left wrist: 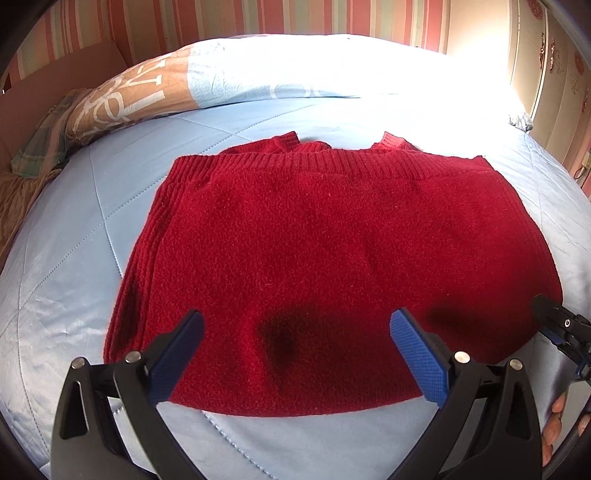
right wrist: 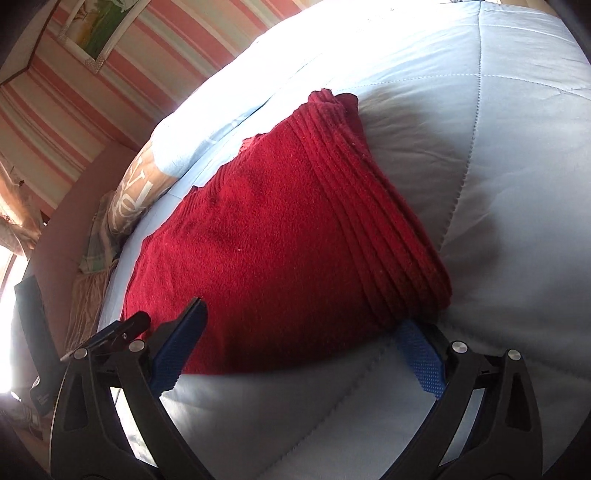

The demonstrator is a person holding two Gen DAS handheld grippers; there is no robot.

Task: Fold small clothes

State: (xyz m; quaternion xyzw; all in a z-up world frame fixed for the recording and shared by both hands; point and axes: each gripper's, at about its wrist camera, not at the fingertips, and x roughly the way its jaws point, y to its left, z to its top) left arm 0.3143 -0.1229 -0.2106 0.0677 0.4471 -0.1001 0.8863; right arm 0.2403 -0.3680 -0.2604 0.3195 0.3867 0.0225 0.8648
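Observation:
A dark red knitted sweater (left wrist: 325, 251) lies folded flat on a light blue quilted bedspread (left wrist: 74, 280). Its ribbed hem faces away from the left wrist view. My left gripper (left wrist: 295, 328) is open and hovers over the sweater's near edge, with nothing between its blue pads. My right gripper (right wrist: 303, 321) is open at the sweater's (right wrist: 280, 236) near right corner; its right finger (right wrist: 421, 354) lies under the ribbed corner and its left finger rests over the fabric. The right gripper's tip also shows in the left wrist view (left wrist: 554, 321), beside the sweater's right edge.
A brown pillow with white lettering (left wrist: 122, 96) and a checked cloth (left wrist: 40, 144) lie at the bed's far left. A striped pink wall (left wrist: 221, 18) stands behind. Strong sunlight washes out the far right of the bed. A framed picture (right wrist: 99, 29) hangs on the wall.

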